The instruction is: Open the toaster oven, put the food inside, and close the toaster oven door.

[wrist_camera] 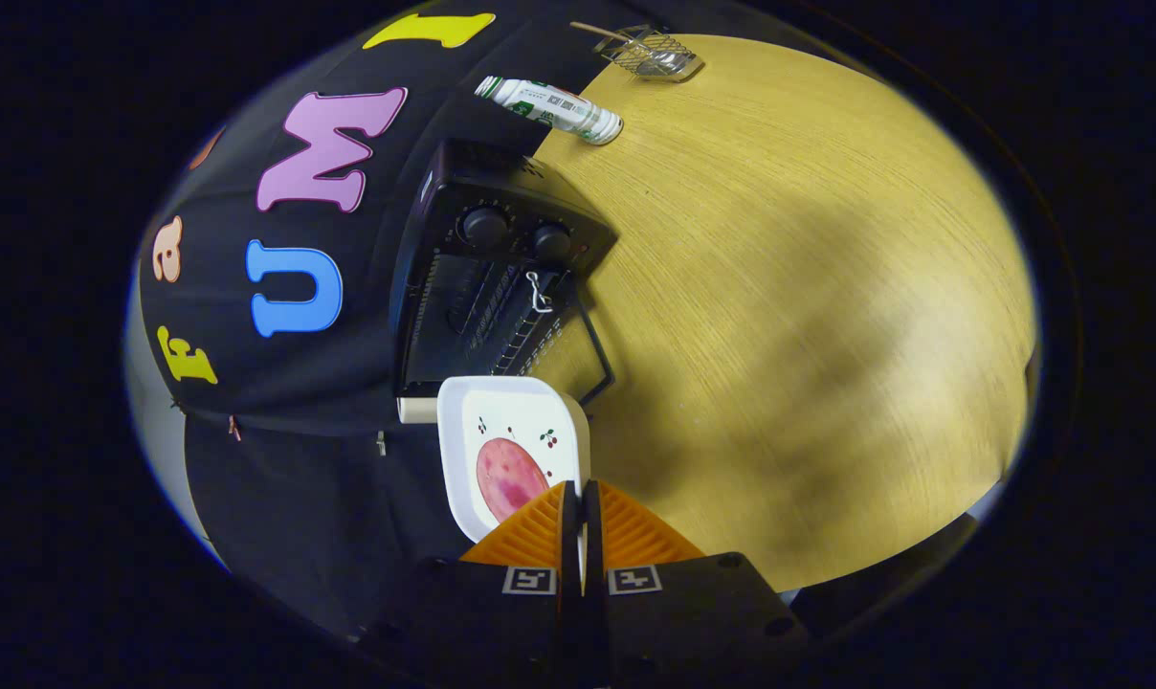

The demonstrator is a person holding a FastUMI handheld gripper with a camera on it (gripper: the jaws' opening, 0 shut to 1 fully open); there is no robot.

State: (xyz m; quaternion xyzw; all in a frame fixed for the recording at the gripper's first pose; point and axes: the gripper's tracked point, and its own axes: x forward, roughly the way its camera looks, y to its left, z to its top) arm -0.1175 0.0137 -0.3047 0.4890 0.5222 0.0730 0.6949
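The table (808,316) is wooden and wide, and it takes the whole space from 12 to 4 o'clock of my gripper (581,498). The oven (487,277) stands on it beyond my fingers, at about 11 o'clock, with its door (564,349) open and lying down toward me. The plate (511,450) is just ahead of my fingers, in front of the oven, and a round pink slice of food (509,477) lies on it. My fingers are pressed on the plate's rim and hold it, I think. A bottle (554,105) lies far behind the oven at 12 o'clock, and a small wire rack (650,53) is beyond it.
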